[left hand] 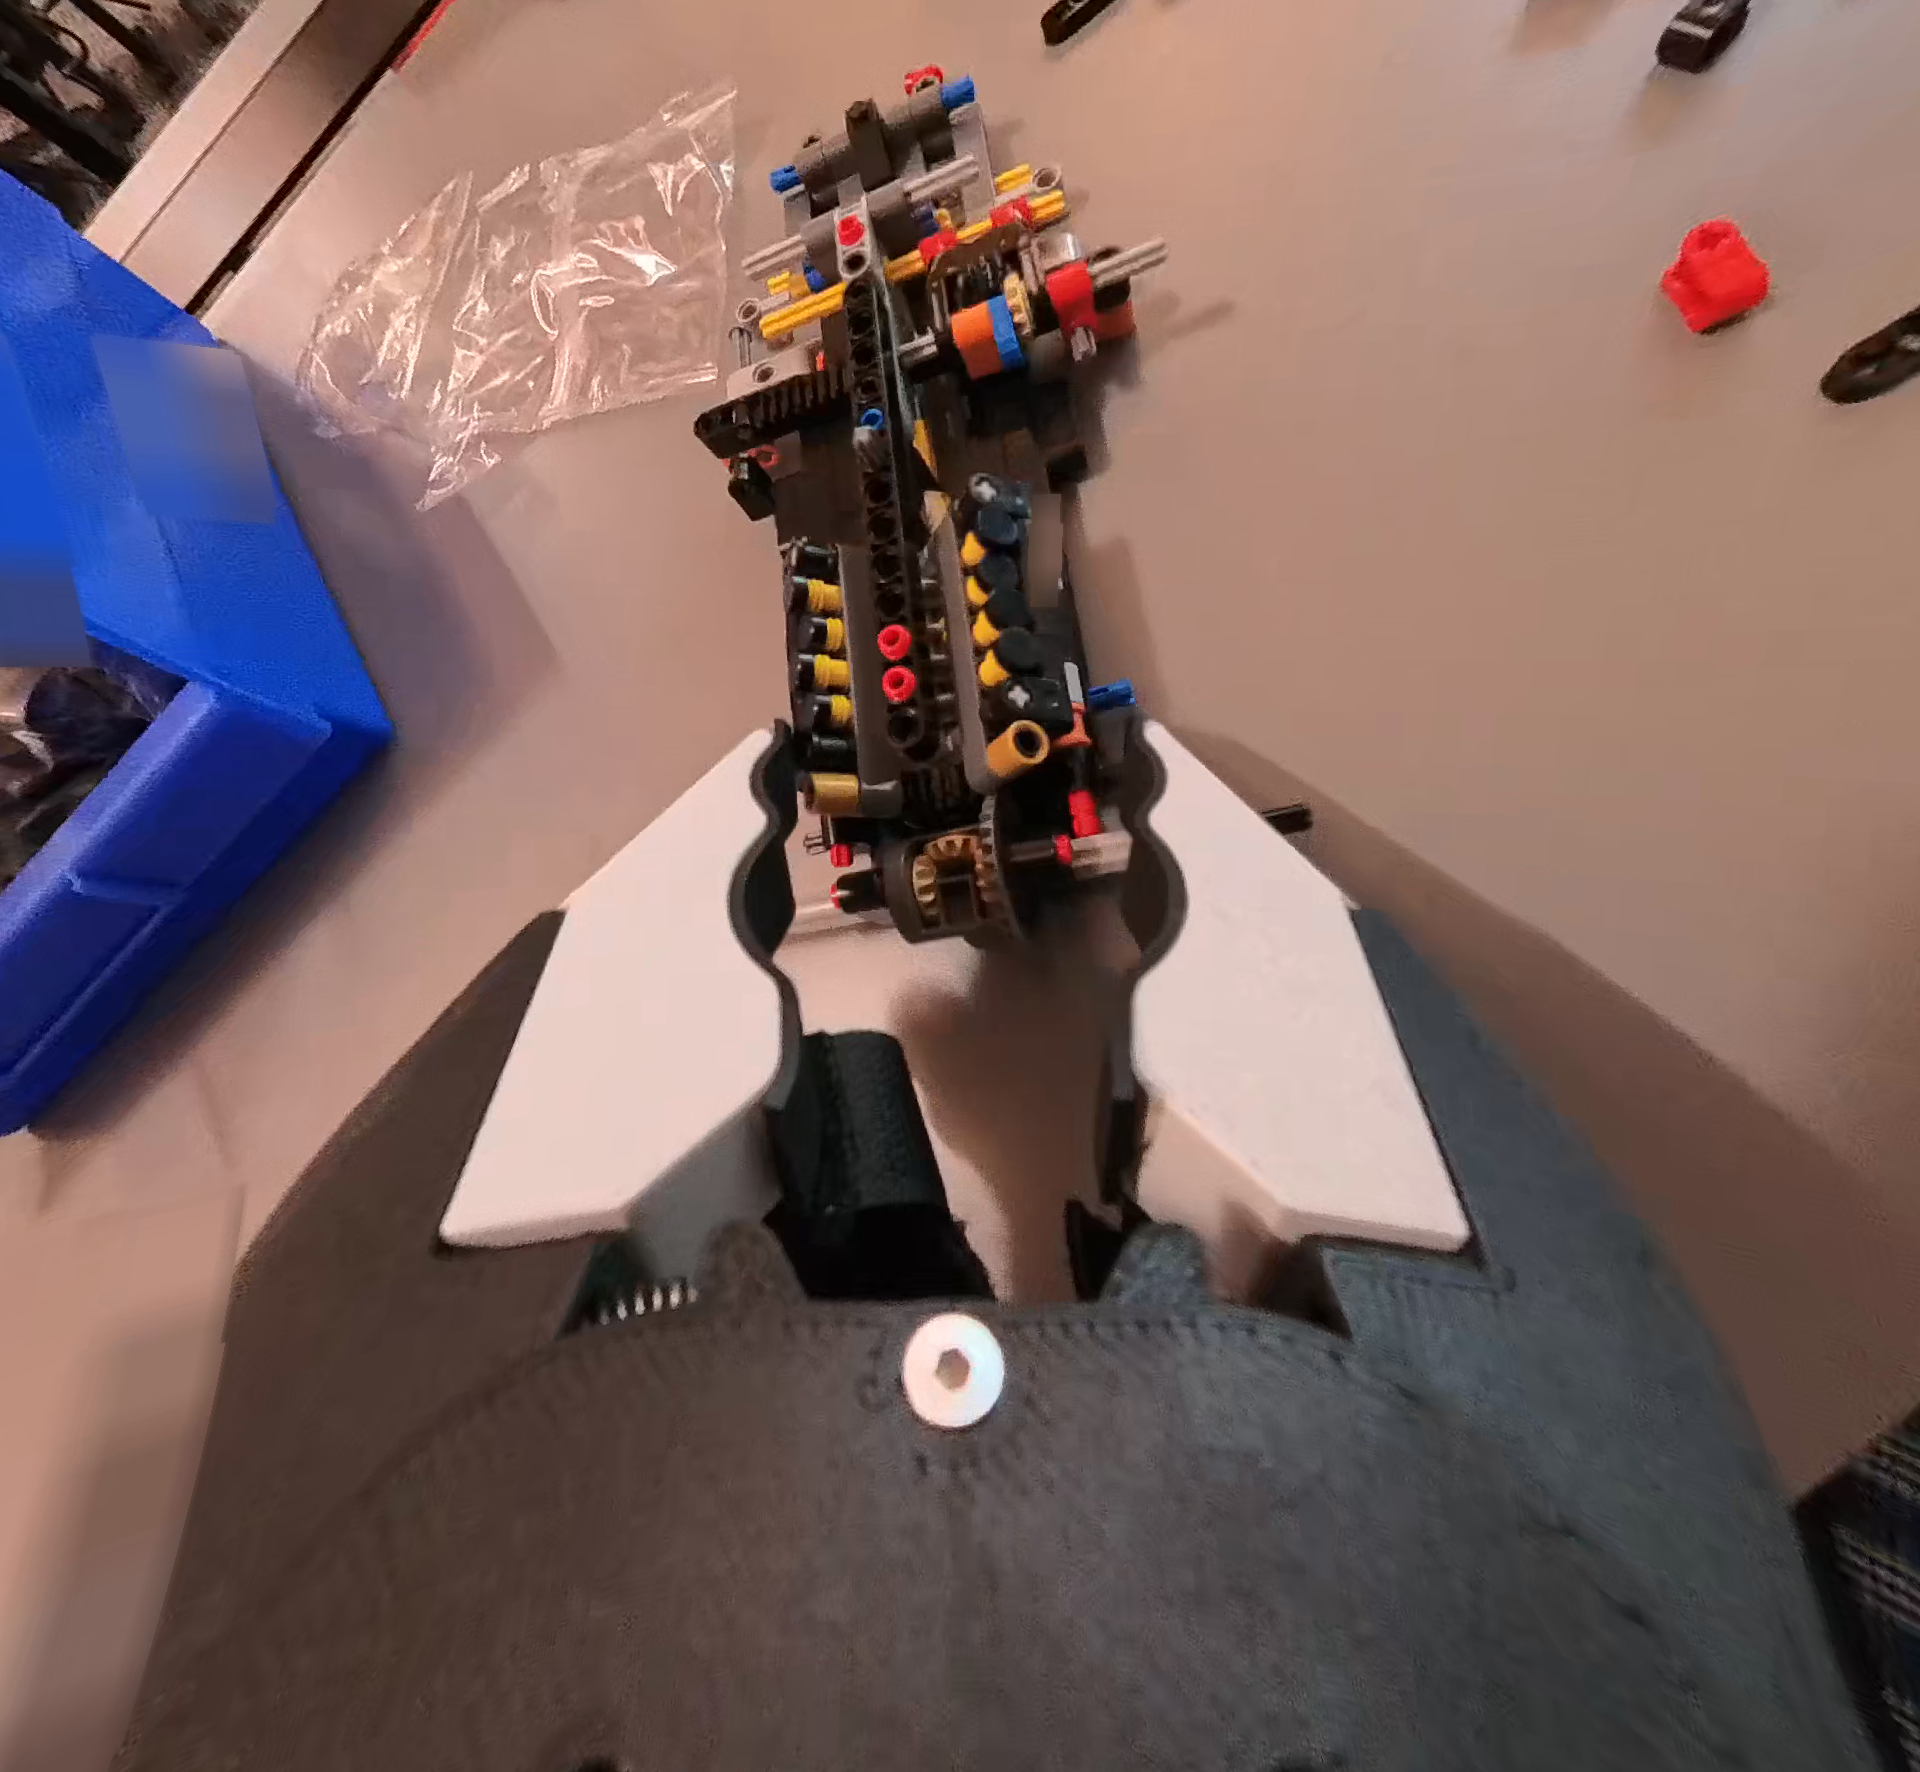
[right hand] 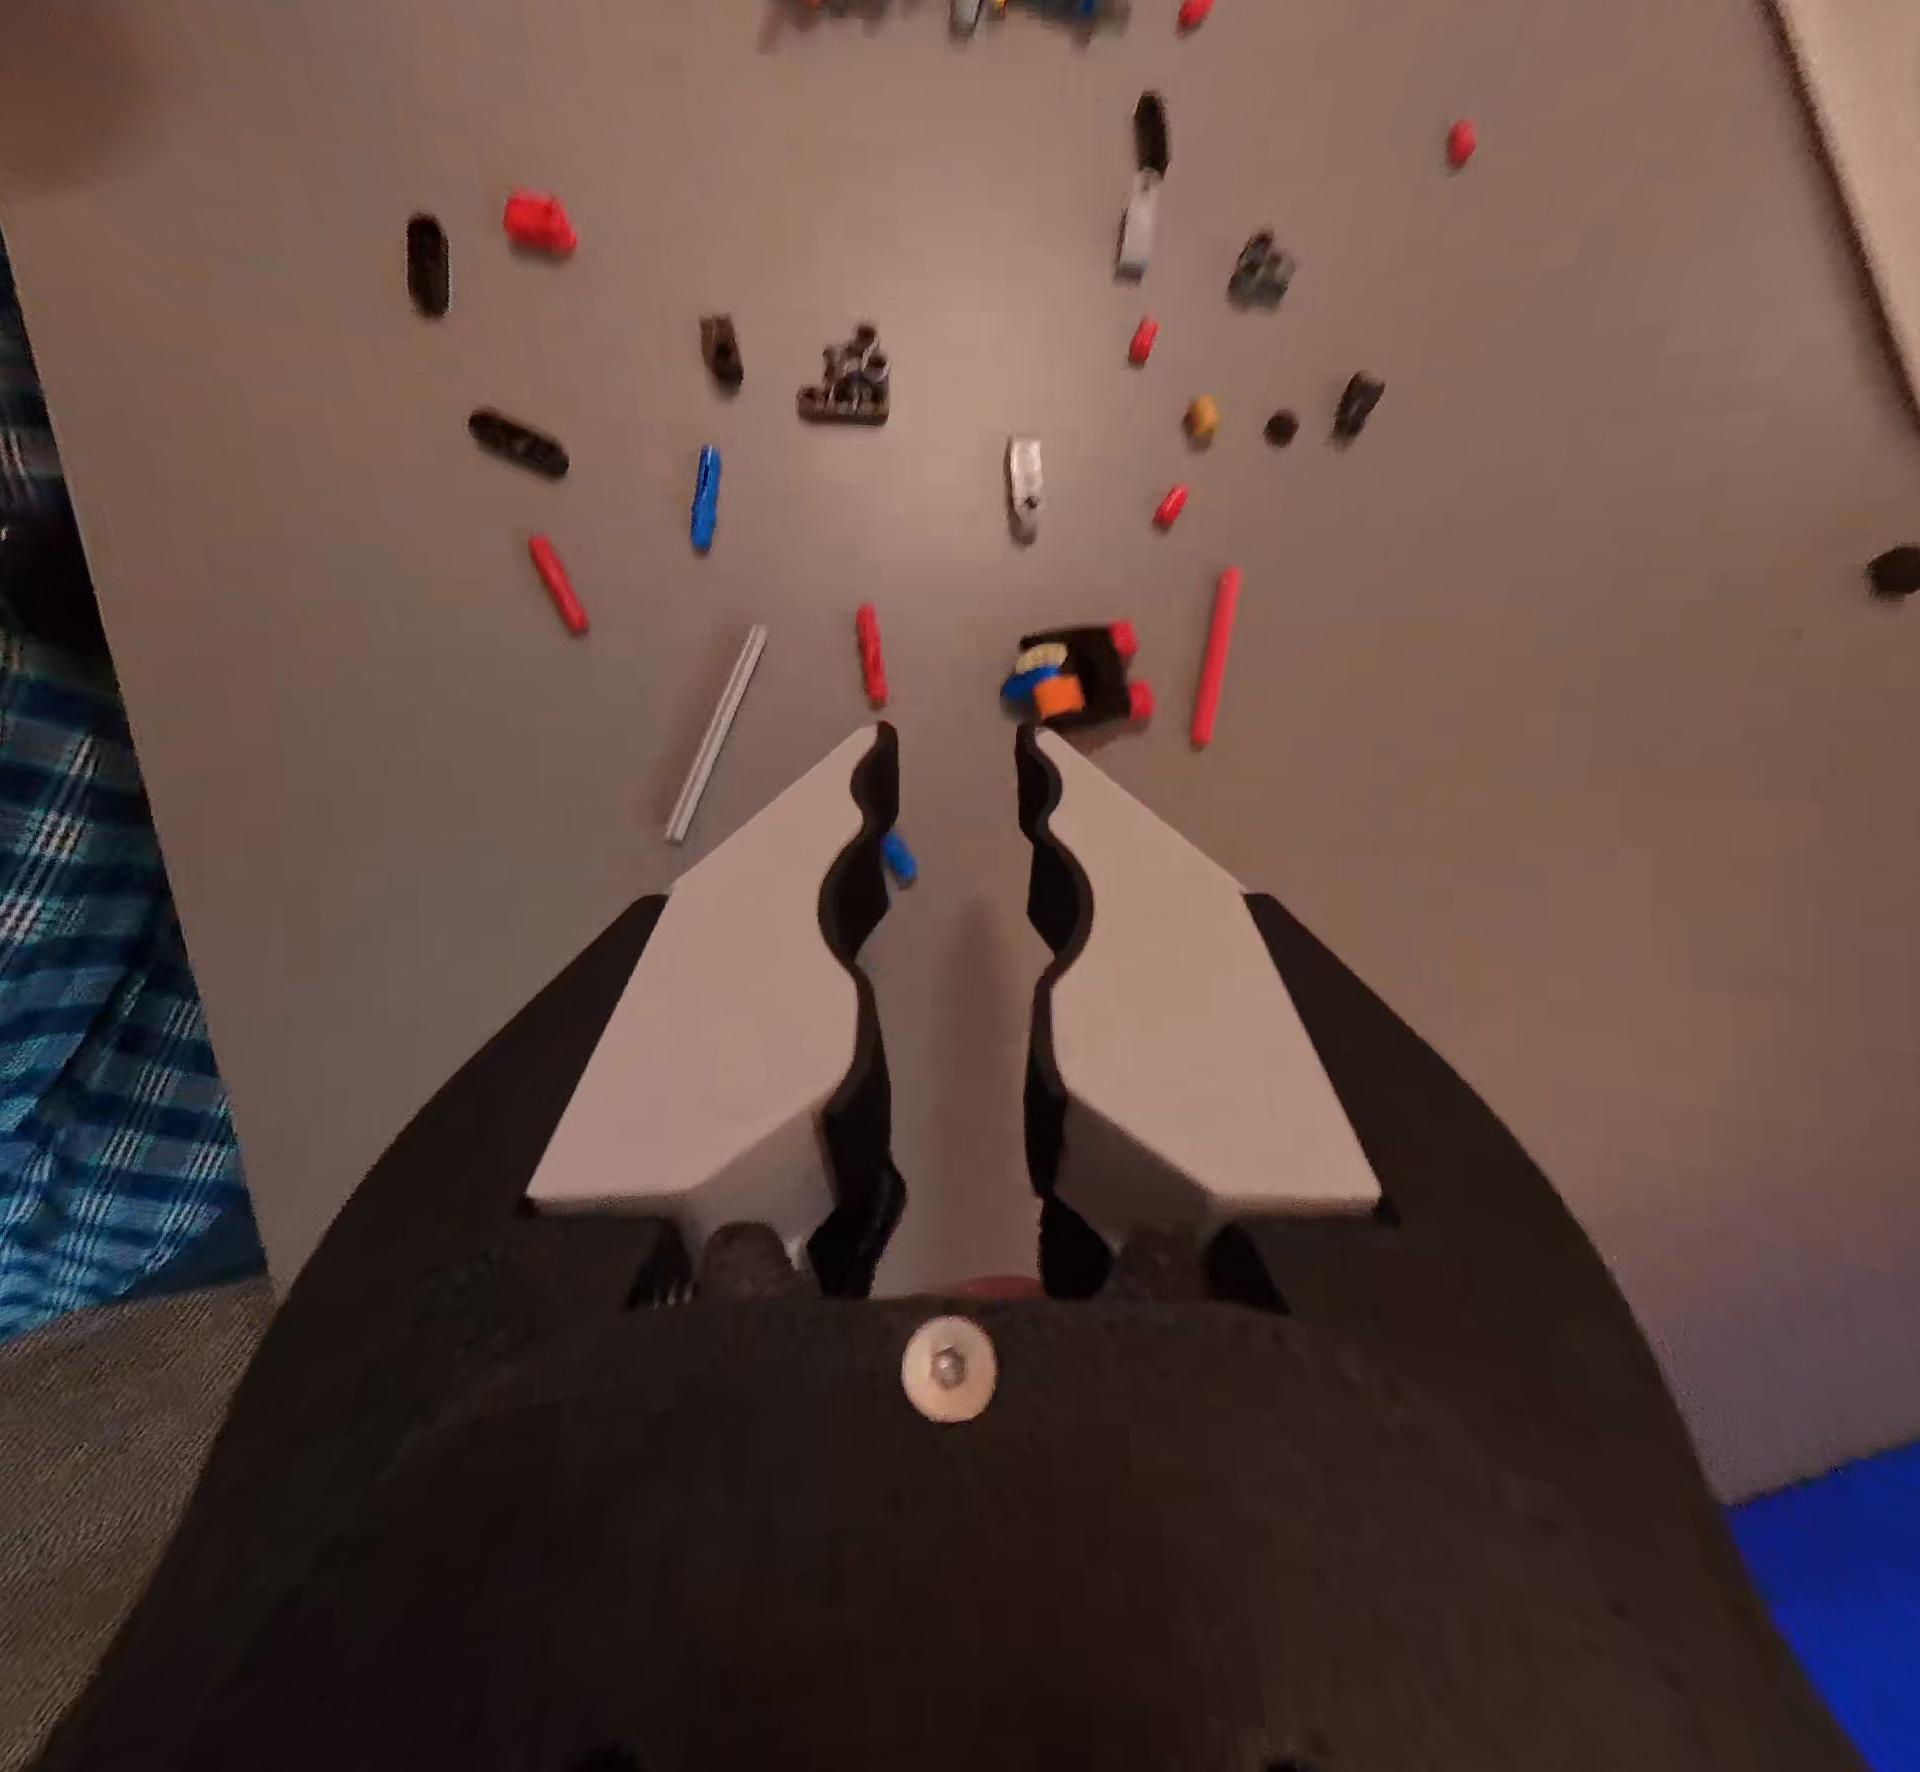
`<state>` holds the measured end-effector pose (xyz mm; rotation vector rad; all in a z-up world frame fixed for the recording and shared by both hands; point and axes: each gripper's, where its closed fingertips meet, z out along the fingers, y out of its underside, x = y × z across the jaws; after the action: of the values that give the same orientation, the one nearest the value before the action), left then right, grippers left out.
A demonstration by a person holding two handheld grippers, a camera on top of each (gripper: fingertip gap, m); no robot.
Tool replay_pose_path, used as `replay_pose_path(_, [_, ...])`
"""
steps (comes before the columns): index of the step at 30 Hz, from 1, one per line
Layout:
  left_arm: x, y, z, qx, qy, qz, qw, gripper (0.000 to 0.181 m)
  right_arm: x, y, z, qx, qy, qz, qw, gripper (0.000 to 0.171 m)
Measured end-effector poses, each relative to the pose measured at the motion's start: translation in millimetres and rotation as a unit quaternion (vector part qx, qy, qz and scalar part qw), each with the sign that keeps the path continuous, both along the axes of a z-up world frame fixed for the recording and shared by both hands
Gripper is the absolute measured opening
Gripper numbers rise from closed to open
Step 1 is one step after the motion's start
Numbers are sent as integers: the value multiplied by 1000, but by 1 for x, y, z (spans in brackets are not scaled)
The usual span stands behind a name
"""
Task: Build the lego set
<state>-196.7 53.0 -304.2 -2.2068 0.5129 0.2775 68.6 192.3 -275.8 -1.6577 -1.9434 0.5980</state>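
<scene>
The left gripper (left hand: 956, 813) has its fingers closed on the near end of the lego chassis (left hand: 914, 517), which lies on the worktop (left hand: 1455, 579). The right gripper (right hand: 948, 735) hangs above loose pieces, fingers slightly apart and holding nothing, near a small black assembly (right hand: 1075, 678).

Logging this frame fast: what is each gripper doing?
Left gripper: shut on the lego chassis.
Right gripper: open, holding nothing.
</scene>
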Motion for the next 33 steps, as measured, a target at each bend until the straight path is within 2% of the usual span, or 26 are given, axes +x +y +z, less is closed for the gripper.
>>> replay_pose_path(1, [1,-1,1,0,-8,3,1000,62,6,-1,-7,1,-11,1,1000,18])
replay_pose_path(9, [3,-8,3,-4,-32,22,999,56,23,-7,-42,-3,-48,25,999,14])
replay_pose_path(12, [3,-9,3,1,-24,30,999,55,18,-8,-44,-2,-37,30,999,2])
replay_pose_path(20, [-8,-17,4,13,-11,81,997,55,4,-11,-38,-12,-1,37,999,1])
replay_pose_path(27, [-18,-31,5,18,-20,134,991,55,-54,-19,-9,-10,56,67,996,1])
replay_pose_path(33, [-17,-40,5,22,-26,158,987,55,-111,-26,-20,20,26,111,993,2])
